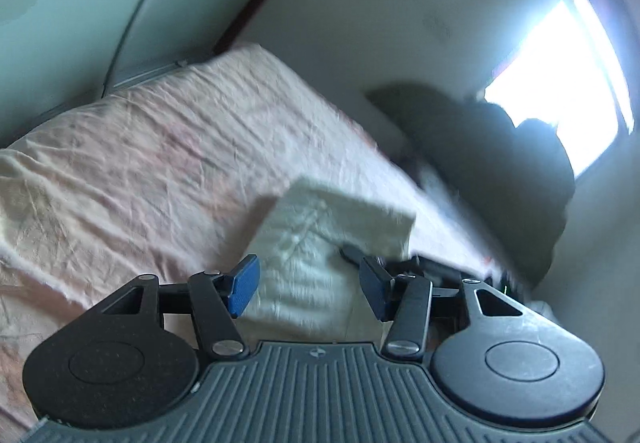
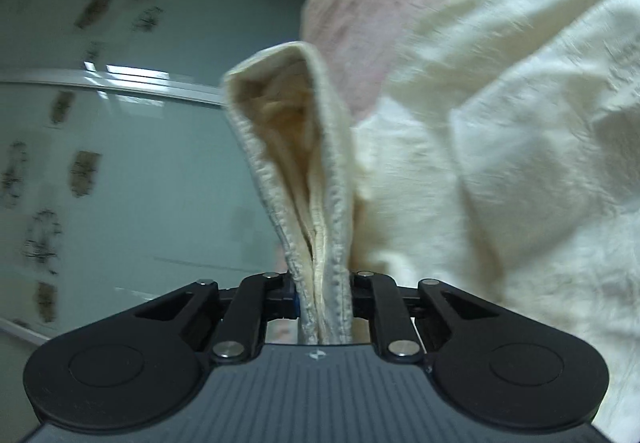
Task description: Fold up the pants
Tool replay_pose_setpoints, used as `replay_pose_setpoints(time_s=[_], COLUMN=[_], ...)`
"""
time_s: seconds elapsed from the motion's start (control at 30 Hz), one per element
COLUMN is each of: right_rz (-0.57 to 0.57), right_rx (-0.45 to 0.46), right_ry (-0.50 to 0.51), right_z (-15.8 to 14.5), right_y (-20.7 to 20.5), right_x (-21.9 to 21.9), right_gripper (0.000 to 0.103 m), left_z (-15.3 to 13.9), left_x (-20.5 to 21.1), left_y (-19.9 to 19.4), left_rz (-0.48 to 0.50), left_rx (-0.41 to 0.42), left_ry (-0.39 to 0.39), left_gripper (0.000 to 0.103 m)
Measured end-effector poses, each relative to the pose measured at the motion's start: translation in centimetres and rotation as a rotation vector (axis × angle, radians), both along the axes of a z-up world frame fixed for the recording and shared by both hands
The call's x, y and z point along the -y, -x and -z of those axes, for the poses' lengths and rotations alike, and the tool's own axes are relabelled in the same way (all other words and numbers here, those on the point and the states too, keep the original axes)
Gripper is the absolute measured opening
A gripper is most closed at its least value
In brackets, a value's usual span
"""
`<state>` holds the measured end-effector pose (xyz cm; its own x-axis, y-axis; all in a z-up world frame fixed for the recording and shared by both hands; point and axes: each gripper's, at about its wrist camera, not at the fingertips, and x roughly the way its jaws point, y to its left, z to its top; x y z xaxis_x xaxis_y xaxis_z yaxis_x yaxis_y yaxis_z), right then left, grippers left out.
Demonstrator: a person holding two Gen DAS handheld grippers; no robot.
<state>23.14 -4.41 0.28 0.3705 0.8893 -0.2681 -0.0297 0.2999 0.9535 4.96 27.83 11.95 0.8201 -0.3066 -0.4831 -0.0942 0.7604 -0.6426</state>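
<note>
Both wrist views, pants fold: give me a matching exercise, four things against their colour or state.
Things:
1. left gripper
2. right gripper
3. pants
4. bedsheet

Colour or state:
A. pale pink, wrinkled, spread over the bed
B. jaws apart, nothing between them
C. cream, with a hemmed edge standing up in a loop
D. jaws clamped on a cream hem

Pairs: 1-B, 2-D, 3-C, 4-A

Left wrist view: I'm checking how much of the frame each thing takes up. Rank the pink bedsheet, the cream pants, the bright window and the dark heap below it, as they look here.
1. pink bedsheet
2. dark heap
3. bright window and cream pants: they look about alike here, and the pants lie nearer the camera, so I won't rank them.
</note>
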Motion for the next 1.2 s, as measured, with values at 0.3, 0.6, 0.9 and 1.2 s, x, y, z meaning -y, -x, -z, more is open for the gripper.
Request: replay_pose_setpoints(time_s=[0.3,0.6,0.9,1.2], right_rz=[-0.07,0.054,-0.017,0.207], right_rx=[0.058,-0.09,0.076,0.065], right_ry=[-0.022,0.253,0.401,0.387], right_z=[-5.7,-1.7,-2.3,-2.8], right_y=[0.9,3.3,4.0,5.7], right_x=[9.2,23.7,23.5,27.9], right_gripper=[0.013,0.014,0.018,0.052], left_z=[-2.4,0.2,1.2,2.6], left_x=[1.6,7.5,12.2,16.9], left_y=[-0.7,-4.7,-6.0,-8.4], left_rz=[0.067,0.176,0.283,0.36], left_rx=[0.105,0.056,0.042,0.056], left_ry=[0.005,-0.014,-0.09,-0.27], left_gripper=[0.067,0.067,0.067,0.067])
